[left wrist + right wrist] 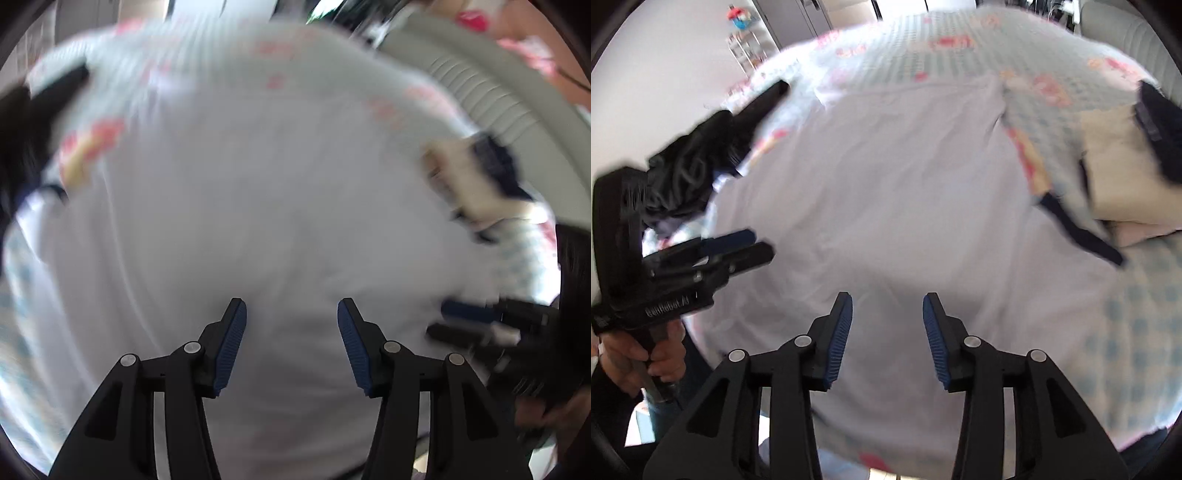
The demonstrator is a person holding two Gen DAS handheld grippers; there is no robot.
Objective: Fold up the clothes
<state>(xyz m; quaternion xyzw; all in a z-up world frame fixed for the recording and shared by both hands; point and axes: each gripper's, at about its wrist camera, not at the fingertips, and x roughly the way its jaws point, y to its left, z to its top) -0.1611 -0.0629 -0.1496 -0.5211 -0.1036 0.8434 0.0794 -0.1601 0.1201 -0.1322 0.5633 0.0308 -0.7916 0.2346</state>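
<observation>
Across the middle of the bed I have the white garment (pixel 886 192) spread flat on the checked floral bedsheet (pixel 942 48), both views blurred. My left gripper (pixel 291 343) and right gripper (pixel 887 336) hang over its near edge, jaws well apart, blue pads (pixel 838 343) clear, nothing held. Dark clothes (pixel 690 166) sit heaped at the left edge, a cream folded stack (pixel 1115 155) with a dark piece (pixel 1161 129) on top lies far right, and a hand (pixel 646 358) grips the left tool's handle.
</observation>
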